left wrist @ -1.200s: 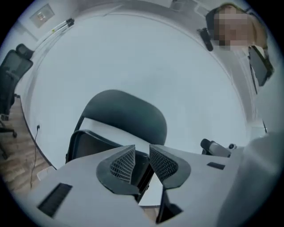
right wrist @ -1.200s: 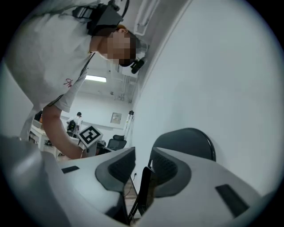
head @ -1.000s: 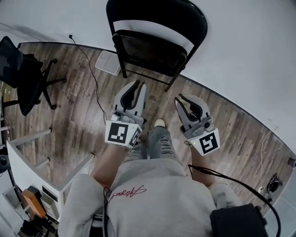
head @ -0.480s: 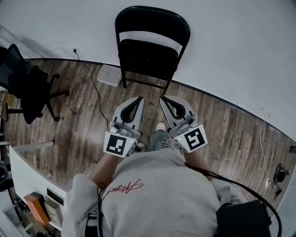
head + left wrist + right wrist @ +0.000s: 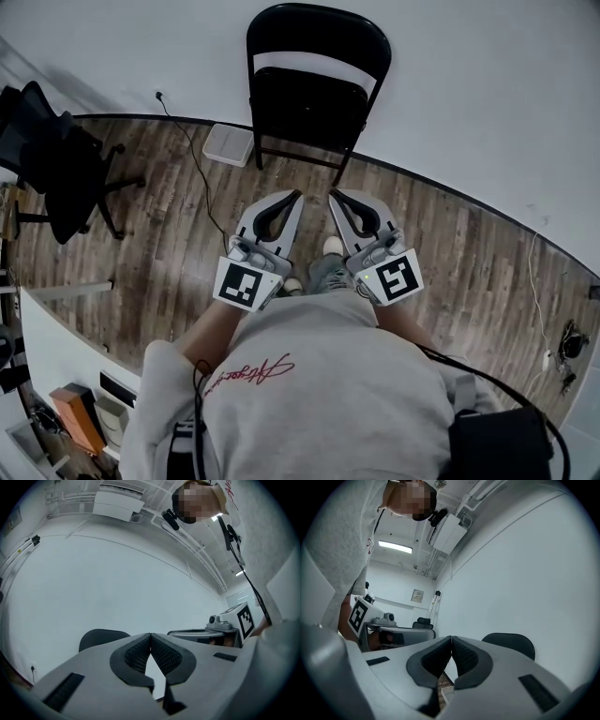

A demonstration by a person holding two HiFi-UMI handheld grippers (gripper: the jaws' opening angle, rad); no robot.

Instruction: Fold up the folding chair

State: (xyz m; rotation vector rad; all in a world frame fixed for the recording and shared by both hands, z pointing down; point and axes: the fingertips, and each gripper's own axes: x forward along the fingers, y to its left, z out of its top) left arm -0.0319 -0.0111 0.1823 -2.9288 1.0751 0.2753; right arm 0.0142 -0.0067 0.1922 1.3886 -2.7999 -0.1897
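jaws on both grippers are pressed fully together with nothing between them. the left gripper [image 5: 294, 195] and the right gripper [image 5: 334, 195] sit side by side in front of the person's waist, tips almost meeting, both aimed toward twelve o'clock.

the folding chair [image 5: 314, 103] is at twelve o'clock from the person, standing up against the wall [image 5: 487, 84] with its feet on the wooden floor [image 5: 169, 216], well apart from both grippers. its seat looks swung up flat against the back, so it reads as folded.

a second ago the jaws were slightly apart and the grippers were spread wider and closer to the chair, whose seat still showed at an angle. since then the person has drawn back, the grippers have come in toward the body and toward each other, and the jaws have shut on nothing. to me that means the fold is done and the person is letting it stand. the only open point is whether the chair stays propped on its own.

off at ten o'clock is a black office chair [image 5: 56, 159]. at eleven o'clock a white box [image 5: 230, 143] lies on the floor beside the chair's legs, with a cable [image 5: 187, 159] trailing past it.
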